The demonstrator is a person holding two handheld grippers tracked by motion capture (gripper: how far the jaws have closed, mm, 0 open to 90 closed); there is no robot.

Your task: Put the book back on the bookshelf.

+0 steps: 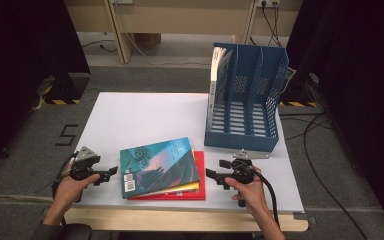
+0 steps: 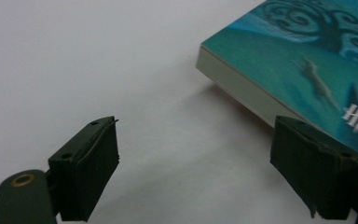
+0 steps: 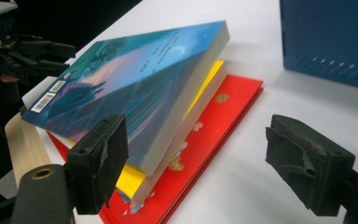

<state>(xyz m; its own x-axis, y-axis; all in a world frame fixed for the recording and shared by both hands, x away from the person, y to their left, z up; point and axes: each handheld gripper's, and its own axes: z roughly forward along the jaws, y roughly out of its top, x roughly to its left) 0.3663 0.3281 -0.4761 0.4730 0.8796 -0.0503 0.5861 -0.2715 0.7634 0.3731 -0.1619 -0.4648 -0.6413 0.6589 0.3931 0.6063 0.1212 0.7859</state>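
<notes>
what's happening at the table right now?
A person holds a gripper in each hand on either side of a stack of three books on the white table. The left gripper and right gripper are both open and hold nothing, flanking the teal book that tops a yellow book and a red book. The blue file rack behind holds one upright book.

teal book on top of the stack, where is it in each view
High view: the teal book lies low centre on the white table, topping the stack, between the left gripper and the right gripper.
Left gripper view: its corner fills the upper right, by the right-hand jaw.
Right gripper view: it runs across the upper left.
Shared landmark: the book's pale page edge.
</notes>
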